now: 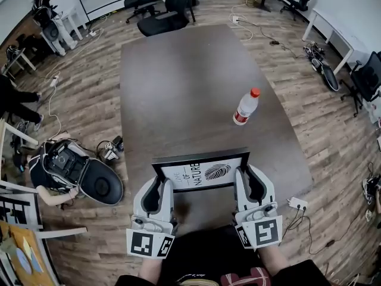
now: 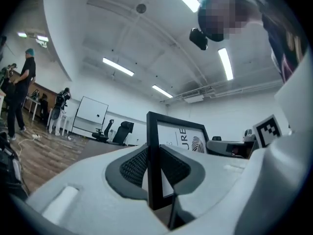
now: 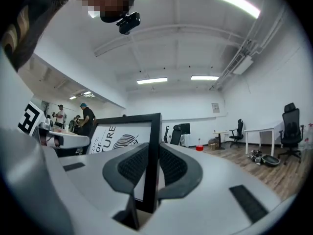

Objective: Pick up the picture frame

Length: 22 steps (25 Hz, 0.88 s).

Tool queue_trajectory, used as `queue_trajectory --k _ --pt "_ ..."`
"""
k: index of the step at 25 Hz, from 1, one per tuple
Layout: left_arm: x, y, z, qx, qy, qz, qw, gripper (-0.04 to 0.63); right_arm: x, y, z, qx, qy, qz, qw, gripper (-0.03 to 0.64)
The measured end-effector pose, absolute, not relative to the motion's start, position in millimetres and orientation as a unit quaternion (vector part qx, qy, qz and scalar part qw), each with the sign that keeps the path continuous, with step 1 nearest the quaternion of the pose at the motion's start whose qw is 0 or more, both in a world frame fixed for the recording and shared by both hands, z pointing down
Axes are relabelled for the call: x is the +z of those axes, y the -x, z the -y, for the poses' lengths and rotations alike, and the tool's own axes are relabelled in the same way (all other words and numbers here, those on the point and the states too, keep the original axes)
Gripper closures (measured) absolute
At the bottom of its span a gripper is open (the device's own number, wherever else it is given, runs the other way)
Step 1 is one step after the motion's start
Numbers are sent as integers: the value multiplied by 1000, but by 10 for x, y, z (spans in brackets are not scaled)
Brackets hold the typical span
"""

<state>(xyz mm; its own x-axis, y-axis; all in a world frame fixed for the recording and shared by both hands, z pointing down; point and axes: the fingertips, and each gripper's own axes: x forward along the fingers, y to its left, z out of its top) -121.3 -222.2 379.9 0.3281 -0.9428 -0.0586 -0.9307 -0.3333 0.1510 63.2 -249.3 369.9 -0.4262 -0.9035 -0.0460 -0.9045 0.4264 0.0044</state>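
Left tool: I clamped the picture frame's left edge.
Right tool: I clamped its right edge.
Frame: thin black rectangle, white print.
Pads: dark, ribbed.

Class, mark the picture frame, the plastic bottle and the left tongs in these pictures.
picture frame (image 1: 202, 173): head view, its white print.
plastic bottle (image 1: 244, 108): head view, its clear body.
left tongs (image 2: 153, 153): left gripper view, midway between the tips.
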Motion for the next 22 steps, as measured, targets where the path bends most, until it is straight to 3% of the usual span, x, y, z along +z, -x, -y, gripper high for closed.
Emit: queue_trajectory --k 10,22 --pt "3036 1116 2057 -95 -807 580 -63 517 3161 -719 2408 44 549 -829 91 541" --pt "3172 1082 1946 -77 -801 592 -39 517 3163 -748 2271 52 553 -829 63 543"
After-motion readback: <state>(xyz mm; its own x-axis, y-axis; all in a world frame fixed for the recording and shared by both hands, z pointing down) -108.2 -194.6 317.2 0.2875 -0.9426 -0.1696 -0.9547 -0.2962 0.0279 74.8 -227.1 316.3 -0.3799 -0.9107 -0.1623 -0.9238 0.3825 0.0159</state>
